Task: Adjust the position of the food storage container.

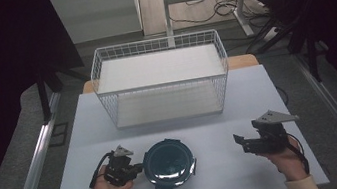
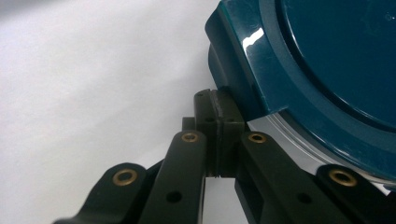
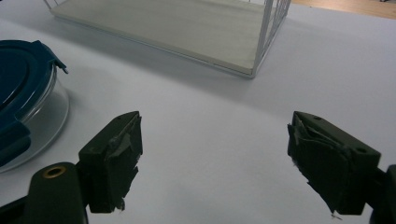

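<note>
Glass container (image 1: 170,167) under blue lid (image 1: 166,161), left tool (image 2: 218,122) pressed together beside it, right tool (image 3: 212,161) apart, wire basket (image 1: 156,47) bare

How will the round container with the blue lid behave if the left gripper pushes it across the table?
The container looks rigid: glossy hard lid, clear glass-like bowl, so probably heavy for its size and breakable if dropped. Low and wide, it should slide on the smooth white table rather than tip. The left gripper, jaws closed beside a lid clasp, may slip off that shiny edge.
</note>
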`<act>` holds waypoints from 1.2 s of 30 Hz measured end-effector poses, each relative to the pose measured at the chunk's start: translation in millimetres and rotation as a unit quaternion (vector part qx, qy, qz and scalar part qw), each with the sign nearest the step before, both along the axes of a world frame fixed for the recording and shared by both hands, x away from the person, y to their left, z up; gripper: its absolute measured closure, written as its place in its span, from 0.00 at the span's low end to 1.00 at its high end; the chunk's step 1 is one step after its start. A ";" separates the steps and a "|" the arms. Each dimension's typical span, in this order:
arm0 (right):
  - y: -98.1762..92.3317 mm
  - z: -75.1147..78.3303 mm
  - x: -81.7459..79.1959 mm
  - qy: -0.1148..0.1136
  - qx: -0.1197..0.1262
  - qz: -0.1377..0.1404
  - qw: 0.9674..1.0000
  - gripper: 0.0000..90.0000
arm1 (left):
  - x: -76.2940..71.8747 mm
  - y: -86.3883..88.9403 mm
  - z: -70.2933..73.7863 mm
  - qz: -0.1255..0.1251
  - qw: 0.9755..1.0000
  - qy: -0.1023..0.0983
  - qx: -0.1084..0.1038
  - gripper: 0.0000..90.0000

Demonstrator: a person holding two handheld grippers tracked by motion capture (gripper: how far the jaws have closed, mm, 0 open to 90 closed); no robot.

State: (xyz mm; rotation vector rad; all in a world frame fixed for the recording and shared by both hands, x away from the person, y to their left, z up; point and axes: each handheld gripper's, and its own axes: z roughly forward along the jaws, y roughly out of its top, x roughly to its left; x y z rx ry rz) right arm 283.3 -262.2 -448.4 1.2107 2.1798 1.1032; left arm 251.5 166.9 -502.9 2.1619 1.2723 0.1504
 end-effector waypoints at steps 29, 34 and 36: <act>-0.5 -0.7 -0.4 -0.003 -0.001 -0.005 1.000 0.20 | -0.3 -7.5 -0.6 -0.036 0.999 0.001 -0.020 1.00; -0.3 0.9 -1.5 -0.008 0.004 -0.002 1.000 0.20 | 0.3 8.0 2.5 -0.015 0.999 -0.025 -0.038 0.99; 0.0 1.2 -1.0 -0.008 0.006 -0.002 1.000 0.20 | -3.0 23.5 8.4 0.013 0.996 -0.063 -0.054 0.91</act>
